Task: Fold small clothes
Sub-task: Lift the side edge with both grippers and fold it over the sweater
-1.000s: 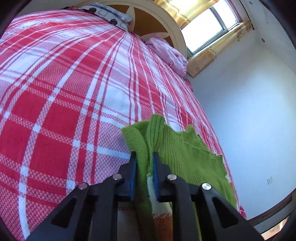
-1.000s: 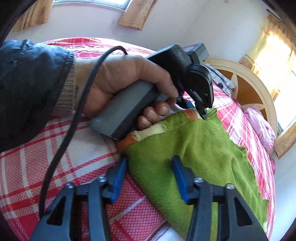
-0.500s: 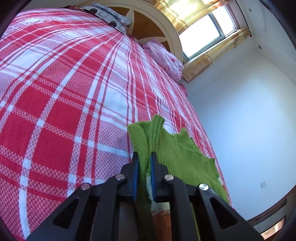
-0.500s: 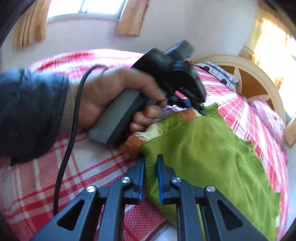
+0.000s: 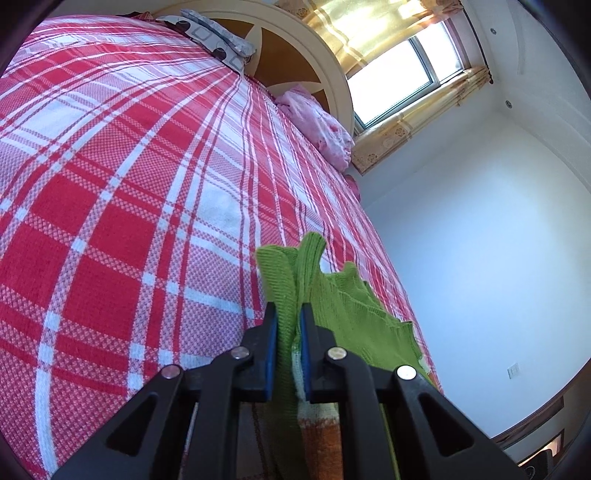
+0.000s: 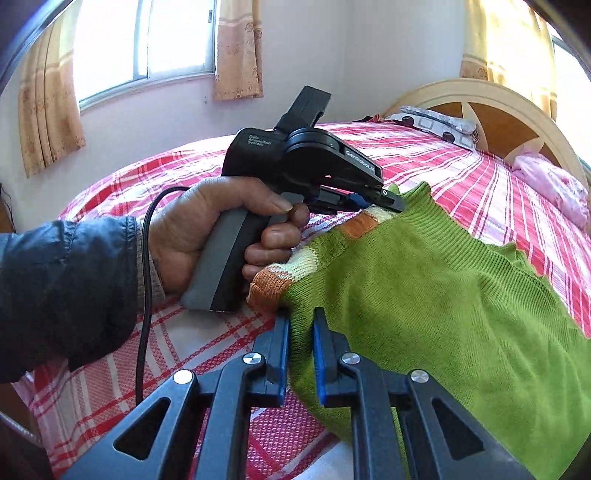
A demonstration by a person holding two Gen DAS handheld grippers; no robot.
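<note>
A small green knit sweater [image 6: 436,295] with orange and cream stripes at one edge hangs lifted above the bed. My right gripper [image 6: 300,321] is shut on its near green edge beside the orange band. My left gripper [image 5: 286,314] is shut on a bunched green edge of the sweater [image 5: 354,314]; it also shows in the right wrist view [image 6: 384,197], held in a hand, pinching the far striped corner. The rest of the sweater drapes down to the right.
The bed has a red and white plaid cover [image 5: 129,192]. A cream and wood headboard [image 5: 295,55], a patterned pillow [image 5: 214,33] and a pink bundle [image 5: 317,125] lie at its far end. Windows with curtains and white walls surround the bed.
My right gripper went from open around the sweater's edge to shut on it. Both grippers have lifted the sweater's edge up off the bed.
</note>
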